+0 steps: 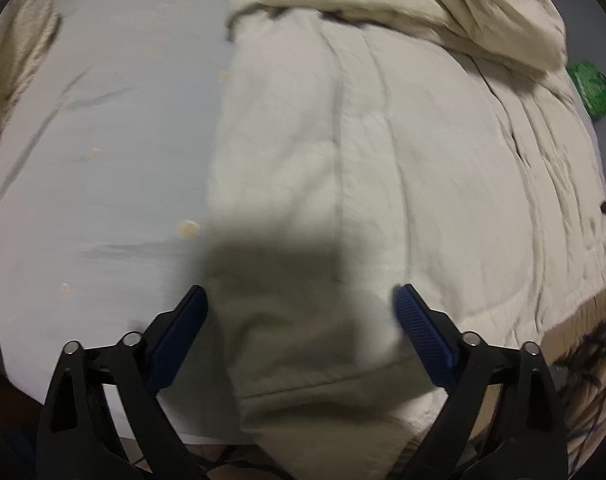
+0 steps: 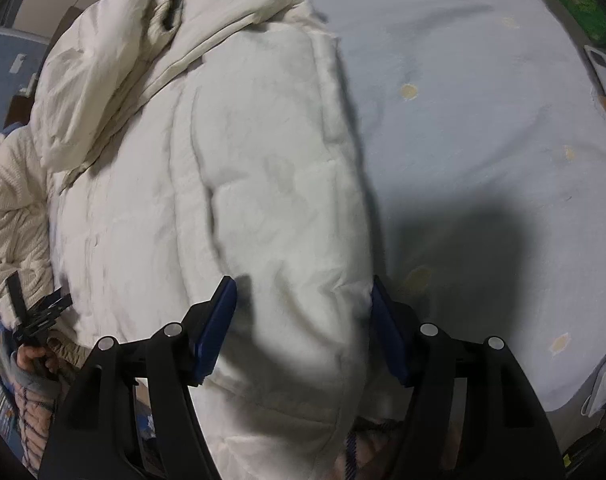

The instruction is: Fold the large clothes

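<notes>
The left gripper [image 1: 299, 308] is hovering with fingers spread wide, the cream padded coat [image 1: 343, 152] lying on the pale blue bed sheet [image 1: 103, 160] between and beyond them. The right gripper [image 2: 303, 308] is straddling the coat's edge, fingers apart, seemingly not pinching.

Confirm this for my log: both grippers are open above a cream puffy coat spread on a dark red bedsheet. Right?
Not quite. The bedsheet is pale blue with small yellowish spots, not dark red; the right wrist view shows it plainly. The rest holds: the left gripper and right gripper are both open above the cream puffy coat.
</notes>
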Demonstrator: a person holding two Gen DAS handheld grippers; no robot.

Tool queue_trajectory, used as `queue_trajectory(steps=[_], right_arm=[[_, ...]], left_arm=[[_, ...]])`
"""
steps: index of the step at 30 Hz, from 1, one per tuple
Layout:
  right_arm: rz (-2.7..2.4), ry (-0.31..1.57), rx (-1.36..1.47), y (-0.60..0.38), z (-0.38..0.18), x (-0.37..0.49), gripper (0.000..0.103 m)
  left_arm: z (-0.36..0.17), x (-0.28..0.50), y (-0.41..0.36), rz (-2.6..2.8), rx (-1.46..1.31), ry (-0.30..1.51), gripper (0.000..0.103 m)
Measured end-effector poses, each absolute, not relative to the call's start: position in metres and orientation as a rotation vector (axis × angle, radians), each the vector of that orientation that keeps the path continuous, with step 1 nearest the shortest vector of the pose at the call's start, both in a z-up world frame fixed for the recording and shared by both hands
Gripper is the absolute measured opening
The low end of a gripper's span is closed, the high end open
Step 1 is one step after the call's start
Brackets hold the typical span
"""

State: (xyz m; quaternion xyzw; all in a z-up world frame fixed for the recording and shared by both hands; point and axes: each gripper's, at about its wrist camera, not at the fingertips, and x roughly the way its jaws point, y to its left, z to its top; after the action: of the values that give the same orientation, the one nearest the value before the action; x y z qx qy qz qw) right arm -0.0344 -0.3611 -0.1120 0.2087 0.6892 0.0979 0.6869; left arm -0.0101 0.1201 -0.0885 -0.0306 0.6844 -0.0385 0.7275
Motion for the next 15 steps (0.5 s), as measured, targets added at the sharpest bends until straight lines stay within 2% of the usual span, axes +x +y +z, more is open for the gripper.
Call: queue_trajectory(steps=[5, 9, 12, 13, 14, 15], right_arm=[[0.317, 1.567, 0.409, -0.335, -0.105, -0.040, 0.065], [0.389, 1.536, 0.473, -0.333, -0.095, -0.044, 0.065], [0.425, 1.491, 0.536, -0.342, -0.086, -0.042, 0.061], [0.430, 1.475, 0.550, -0.343, -0.084, -0.043, 0.058], [0.438, 1.458, 0.567, -0.345, -0.081, -0.043, 0.049], [0.441, 1.441, 0.582, -0.348, -0.079, -0.043, 0.040]], left_arm=[[-0.096, -0.024, 0.107, -0.142, -0.141, 1.544, 0.083], [-0.091, -0.035, 0.101, -0.190, -0.183, 1.530, 0.077], [-0.088, -0.041, 0.103, -0.230, -0.290, 1.501, 0.058], [-0.088, -0.041, 0.108, -0.225, -0.317, 1.491, 0.042], [-0.087, -0.042, 0.115, -0.213, -0.369, 1.478, 0.028], [-0.085, -0.038, 0.122, -0.216, -0.416, 1.467, 0.026]])
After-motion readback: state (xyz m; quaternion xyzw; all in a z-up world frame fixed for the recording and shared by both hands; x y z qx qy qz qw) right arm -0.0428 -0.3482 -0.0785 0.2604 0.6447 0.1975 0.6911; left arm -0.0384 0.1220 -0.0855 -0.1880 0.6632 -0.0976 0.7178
